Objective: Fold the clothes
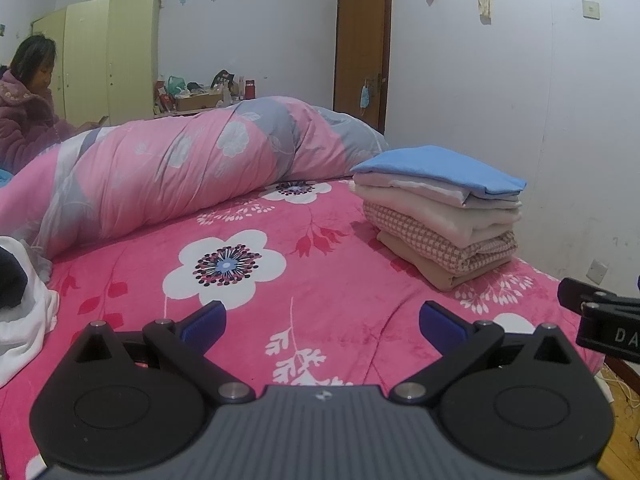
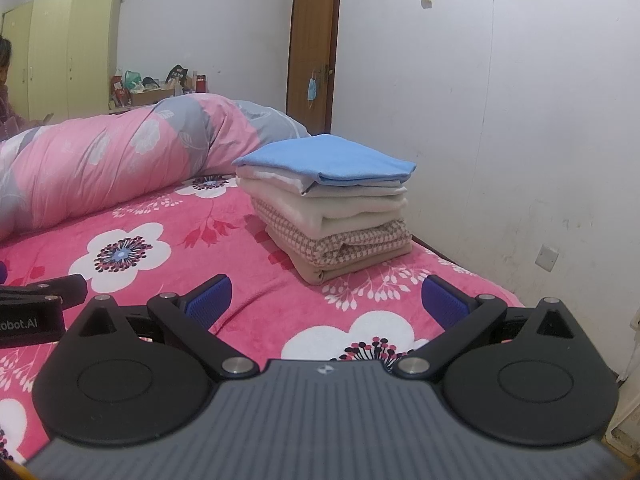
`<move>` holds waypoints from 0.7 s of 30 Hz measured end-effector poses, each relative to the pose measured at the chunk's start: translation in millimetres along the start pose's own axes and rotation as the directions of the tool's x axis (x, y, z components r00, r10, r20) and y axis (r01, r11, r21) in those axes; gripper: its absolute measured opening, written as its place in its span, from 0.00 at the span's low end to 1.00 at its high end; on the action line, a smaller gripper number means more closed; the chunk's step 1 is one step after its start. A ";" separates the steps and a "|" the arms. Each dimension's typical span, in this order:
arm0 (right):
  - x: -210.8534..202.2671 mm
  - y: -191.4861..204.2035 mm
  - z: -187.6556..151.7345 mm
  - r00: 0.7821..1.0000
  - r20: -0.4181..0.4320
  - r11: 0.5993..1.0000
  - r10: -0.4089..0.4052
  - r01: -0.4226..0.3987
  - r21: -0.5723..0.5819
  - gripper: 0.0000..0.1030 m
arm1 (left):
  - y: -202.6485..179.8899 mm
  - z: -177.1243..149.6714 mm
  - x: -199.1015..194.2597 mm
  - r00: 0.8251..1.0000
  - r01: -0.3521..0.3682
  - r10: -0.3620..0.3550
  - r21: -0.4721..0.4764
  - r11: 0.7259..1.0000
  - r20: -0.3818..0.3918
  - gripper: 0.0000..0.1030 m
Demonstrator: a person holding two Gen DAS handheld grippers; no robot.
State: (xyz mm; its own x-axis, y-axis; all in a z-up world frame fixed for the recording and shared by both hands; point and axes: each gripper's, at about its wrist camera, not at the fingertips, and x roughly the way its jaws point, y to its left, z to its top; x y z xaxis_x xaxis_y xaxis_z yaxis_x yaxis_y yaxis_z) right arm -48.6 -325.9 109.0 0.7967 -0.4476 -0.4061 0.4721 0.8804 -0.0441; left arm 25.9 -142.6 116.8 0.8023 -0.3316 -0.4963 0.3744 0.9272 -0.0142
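Pale walls (image 1: pixel 460 80) surround a brown door (image 1: pixel 362 40); left of the door stands a yellow-green wardrobe (image 1: pixel 108 56), a cluttered counter (image 1: pixel 192 100) between them.

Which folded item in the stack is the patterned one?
The checked pink-and-white piece, second from the bottom of the stack. It lies between the plain tan piece beneath and the cream one above; the top piece is plain blue.

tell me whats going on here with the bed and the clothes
A person holds two grippers over a pink floral bed. The left gripper and right gripper are both open and empty. A stack of folded clothes, blue piece on top, sits near the wall. A white garment lies unfolded at the left edge, and a rolled quilt lies behind.
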 end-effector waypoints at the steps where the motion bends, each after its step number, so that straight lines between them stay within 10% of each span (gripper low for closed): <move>1: 0.1 0.0 0.1 1.000 0.000 1.000 0.000 0.000 -0.001 0.99 | 0.0 0.0 -0.2 1.000 0.000 0.000 0.000 1.000 0.001 1.00; 21: -0.7 -0.9 -0.2 1.000 -0.002 1.000 -0.008 0.008 0.003 0.99 | -3.3 0.4 1.3 1.000 0.004 -0.004 0.001 1.000 -0.002 1.00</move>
State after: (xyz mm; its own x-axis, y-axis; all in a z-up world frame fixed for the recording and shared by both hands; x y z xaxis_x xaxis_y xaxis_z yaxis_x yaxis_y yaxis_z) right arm -49.6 -326.4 109.2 0.7923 -0.4541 -0.4075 0.4795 0.8764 -0.0444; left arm 25.9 -146.1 116.5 0.7998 -0.3350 -0.4981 0.3782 0.9256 -0.0154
